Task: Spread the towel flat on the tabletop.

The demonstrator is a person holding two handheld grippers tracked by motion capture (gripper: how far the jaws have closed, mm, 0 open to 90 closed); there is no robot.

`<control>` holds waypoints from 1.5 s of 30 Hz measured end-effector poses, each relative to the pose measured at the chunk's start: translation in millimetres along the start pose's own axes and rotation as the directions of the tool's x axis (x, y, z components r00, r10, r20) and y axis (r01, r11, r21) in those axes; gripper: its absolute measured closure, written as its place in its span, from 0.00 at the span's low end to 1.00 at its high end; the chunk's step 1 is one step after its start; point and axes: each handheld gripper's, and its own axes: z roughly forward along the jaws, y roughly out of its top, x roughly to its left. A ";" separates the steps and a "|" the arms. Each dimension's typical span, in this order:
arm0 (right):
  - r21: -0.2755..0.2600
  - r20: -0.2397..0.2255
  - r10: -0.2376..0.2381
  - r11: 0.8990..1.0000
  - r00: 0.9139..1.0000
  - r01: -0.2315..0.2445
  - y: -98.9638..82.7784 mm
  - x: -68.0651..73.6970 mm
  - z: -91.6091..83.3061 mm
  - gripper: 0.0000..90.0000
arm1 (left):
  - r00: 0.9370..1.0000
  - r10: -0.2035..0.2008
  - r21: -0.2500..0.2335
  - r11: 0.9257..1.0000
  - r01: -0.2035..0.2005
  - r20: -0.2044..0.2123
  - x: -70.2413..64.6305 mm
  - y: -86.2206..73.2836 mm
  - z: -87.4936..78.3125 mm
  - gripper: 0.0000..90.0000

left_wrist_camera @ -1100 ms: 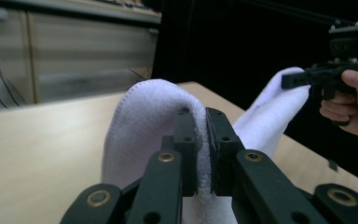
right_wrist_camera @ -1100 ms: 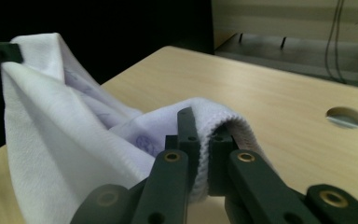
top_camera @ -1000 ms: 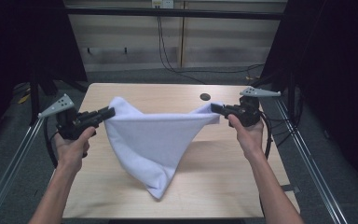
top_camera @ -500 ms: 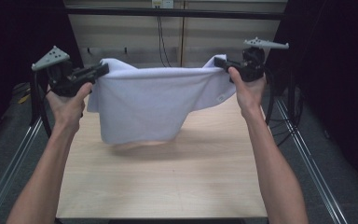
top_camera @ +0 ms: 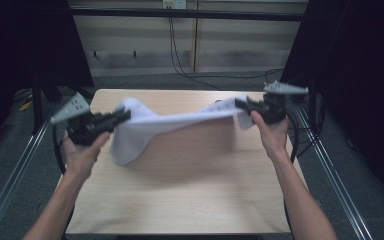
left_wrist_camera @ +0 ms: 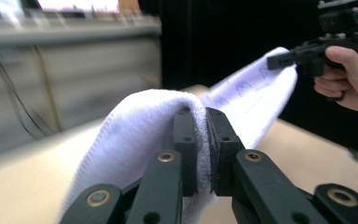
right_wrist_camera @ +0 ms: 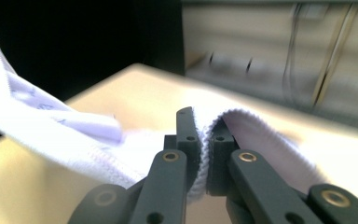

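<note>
The left gripper [top_camera: 122, 116] and the right gripper [top_camera: 241, 104] each pinch a corner of the white towel [top_camera: 150, 127] in closed fingers [left_wrist_camera: 186, 140], holding it stretched in the air above the wooden worktop [top_camera: 190, 190]. Each bite takes only a thin fold at the edge, so a hard shake could likely tug a corner free and drop the towel crumpled.

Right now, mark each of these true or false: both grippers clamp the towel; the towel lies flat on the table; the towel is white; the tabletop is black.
1. Both the left gripper and the right gripper clamp the towel. True.
2. The towel lies flat on the table. False: it hangs stretched between the grippers, above the tabletop.
3. The towel is white. True.
4. The tabletop is black. False: it is light wood.
</note>
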 end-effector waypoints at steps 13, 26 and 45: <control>0.328 -0.080 0.136 0.939 0.987 -0.103 -148.2 8.3 -15.5 0.92 | 0.979 -0.152 0.276 0.955 0.111 0.135 -32.1 -117.5 11.3 0.93; 0.306 -0.007 0.132 0.944 0.991 -0.124 -172.2 27.1 -83.6 0.68 | 0.959 -0.223 0.322 0.933 0.159 0.173 -46.6 -135.0 -14.0 0.70; 0.406 -0.313 -0.024 0.900 0.950 0.157 -163.1 122.9 48.0 0.53 | 0.994 -0.109 0.458 0.883 0.100 -0.008 21.5 -155.0 33.3 0.96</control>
